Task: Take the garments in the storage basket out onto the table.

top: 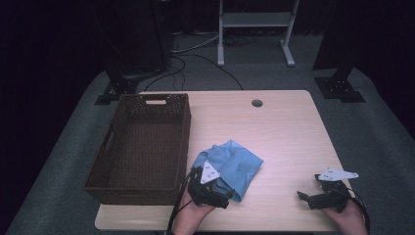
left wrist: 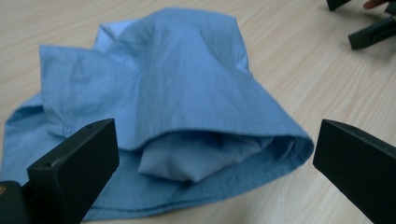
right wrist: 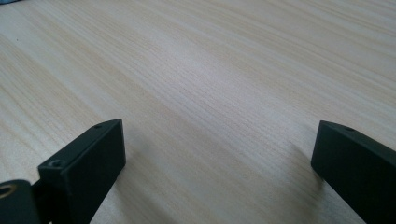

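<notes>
A crumpled light-blue cloth [top: 231, 164] lies on the wooden table [top: 274, 132], just right of the basket. My left gripper [top: 219, 195] rests at the cloth's near edge, open; in the left gripper view the cloth [left wrist: 177, 102] lies folded between and beyond the two wide-apart jaws, not pinched. My right gripper [top: 309, 192] sits near the table's front right corner, open, low over bare wood [right wrist: 215, 93] with nothing between its jaws.
A dark brown woven basket [top: 182, 142] stands on the table's left side, with nothing in it. A round cable hole [top: 257, 103] is near the far edge. Beyond the table are a white frame [top: 254, 29] and cables on grey carpet.
</notes>
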`<state>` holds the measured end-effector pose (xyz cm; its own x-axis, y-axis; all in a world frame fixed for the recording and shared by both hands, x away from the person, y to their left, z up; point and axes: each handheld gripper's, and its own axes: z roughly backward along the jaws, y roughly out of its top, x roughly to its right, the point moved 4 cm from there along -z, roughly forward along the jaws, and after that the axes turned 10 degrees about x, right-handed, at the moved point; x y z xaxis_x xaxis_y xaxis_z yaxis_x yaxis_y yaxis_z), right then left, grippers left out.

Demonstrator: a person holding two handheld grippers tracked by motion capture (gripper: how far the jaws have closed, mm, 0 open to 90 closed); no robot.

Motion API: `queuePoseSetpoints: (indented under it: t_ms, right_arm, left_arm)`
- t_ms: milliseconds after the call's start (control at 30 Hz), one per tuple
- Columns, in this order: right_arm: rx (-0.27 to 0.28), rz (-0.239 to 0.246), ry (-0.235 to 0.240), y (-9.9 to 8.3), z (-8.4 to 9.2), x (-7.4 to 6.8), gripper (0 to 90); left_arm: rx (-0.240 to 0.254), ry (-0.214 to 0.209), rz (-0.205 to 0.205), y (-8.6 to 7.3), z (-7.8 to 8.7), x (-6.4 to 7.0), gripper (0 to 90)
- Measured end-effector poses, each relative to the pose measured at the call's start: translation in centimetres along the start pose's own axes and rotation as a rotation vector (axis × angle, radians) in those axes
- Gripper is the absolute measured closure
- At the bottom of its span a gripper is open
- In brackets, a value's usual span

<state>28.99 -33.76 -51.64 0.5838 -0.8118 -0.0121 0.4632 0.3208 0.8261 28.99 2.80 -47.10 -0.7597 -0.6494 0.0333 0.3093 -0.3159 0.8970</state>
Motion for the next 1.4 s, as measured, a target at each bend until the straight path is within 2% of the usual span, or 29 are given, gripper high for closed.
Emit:
queuePoseSetpoints:
  t_ms: [233,567,767,1100,1400]
  right_arm:
    - [0.0,0.0,-0.001,0.0,0.0,0.0,1.9]
    - [0.0,0.001,0.001,0.0,0.0,0.0,1.8]
    - [0.0,0.001,0.001,0.0,0.0,0.0,1.8]
    - [-0.001,0.0,0.001,0.0,0.0,0.0,1.8]
    - [-0.001,0.002,0.002,0.0,0.0,0.0,1.7]
  left_arm:
    - [-0.05,-0.006,-0.017,-1.6,-0.3,0.3,0.0]
    - [-0.102,-0.002,-0.019,-2.8,-1.0,0.1,0.0]
    - [-0.154,-0.008,-0.032,-3.5,-1.5,0.0,0.0]
    - [-0.154,0.004,-0.059,-3.8,-1.7,0.0,0.0]
    - [-0.142,0.007,-0.061,-3.9,-1.7,-0.1,0.0]
